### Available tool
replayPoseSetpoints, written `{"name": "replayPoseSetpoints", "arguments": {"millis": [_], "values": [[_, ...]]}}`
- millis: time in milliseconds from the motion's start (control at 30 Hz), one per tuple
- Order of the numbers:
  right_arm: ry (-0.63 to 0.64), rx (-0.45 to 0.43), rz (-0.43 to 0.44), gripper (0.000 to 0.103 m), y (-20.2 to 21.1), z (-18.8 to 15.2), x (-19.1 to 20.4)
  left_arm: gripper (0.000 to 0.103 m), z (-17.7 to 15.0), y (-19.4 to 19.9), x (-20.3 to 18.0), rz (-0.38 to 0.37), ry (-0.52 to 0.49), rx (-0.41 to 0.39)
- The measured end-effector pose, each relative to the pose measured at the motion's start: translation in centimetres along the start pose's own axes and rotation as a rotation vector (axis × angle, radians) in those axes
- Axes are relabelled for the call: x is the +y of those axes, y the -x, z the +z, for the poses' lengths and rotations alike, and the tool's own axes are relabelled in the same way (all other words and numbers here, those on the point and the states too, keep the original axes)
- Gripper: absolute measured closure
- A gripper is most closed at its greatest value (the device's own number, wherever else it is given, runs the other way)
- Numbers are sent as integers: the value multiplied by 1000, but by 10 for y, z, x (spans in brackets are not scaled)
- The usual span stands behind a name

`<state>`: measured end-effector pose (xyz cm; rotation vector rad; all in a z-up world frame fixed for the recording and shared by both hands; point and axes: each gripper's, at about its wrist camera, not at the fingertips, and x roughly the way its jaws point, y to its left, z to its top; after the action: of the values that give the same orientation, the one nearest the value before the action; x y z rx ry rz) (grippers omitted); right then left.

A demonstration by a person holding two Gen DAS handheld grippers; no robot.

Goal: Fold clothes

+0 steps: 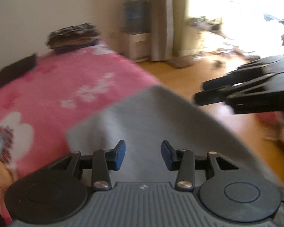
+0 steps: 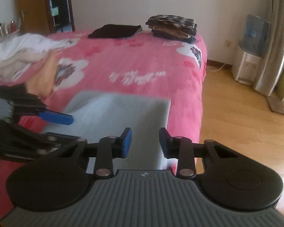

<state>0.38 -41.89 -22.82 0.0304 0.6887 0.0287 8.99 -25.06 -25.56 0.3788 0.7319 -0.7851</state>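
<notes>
Motion-blurred grey garment [image 1: 151,117], bedspread [image 1: 47,87]

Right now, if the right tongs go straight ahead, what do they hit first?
Probably the grey garment lying flat on the pink bedspread, directly ahead of the right tongs. Depth is unclear through the blur.

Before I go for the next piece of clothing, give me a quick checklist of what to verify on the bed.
1. Grey folded garment lies flat on the pink floral bedspread near the bed's corner: ok.
2. Left hand-held gripper empty, pads apart with only cloth beneath: ok.
3. Right hand-held gripper empty, nothing between its pads: ok.
4. Unfolded white clothes pile waiting at the left of the bed: ok.
5. Finished stacks, the black folded garment and the plaid-topped stack, sit at the far edge: ok.
6. Whether the grey garment's edges are aligned: cannot tell, the pictures are blurred.
</notes>
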Motion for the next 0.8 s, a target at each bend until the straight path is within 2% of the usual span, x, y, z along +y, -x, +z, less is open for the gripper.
{"name": "replayPoseSetpoints", "arguments": {"millis": [67, 133, 200, 267, 400, 467, 533, 600, 667, 700, 800], "values": [[7, -20, 27, 80, -30, 8, -10, 61, 5, -27, 11, 56, 17, 28], [20, -11, 44, 82, -61, 7, -19, 60, 0, -42, 24, 37, 59, 49], [38, 56, 37, 87, -98, -4, -26, 61, -6, -43, 28, 9, 74, 25], [54, 33, 61, 88, -107, -9, -32, 61, -6, -41, 32, -9, 76, 16], [31, 34, 89, 88, -85, 13, -33, 56, -6, -26, 41, -74, 129, -44], [3, 16, 88, 88, -89, 23, -31, 55, -4, -29, 41, -48, 123, -73], [-42, 21, 70, 88, -104, 29, -32, 55, -4, -50, 45, -29, 128, -21], [-22, 120, 6, 90, -134, 17, -26, 62, -5, -52, 46, -17, 153, -5], [-15, 113, -44, 89, -121, 19, -14, 60, -2, -34, 46, -16, 174, -25], [-12, 113, -40, 89, -104, 22, -10, 59, -1, -20, 45, -30, 184, -40], [78, 74, -56, 89, -27, 23, 6, 54, -2, 29, 40, -72, 172, -93]]}}
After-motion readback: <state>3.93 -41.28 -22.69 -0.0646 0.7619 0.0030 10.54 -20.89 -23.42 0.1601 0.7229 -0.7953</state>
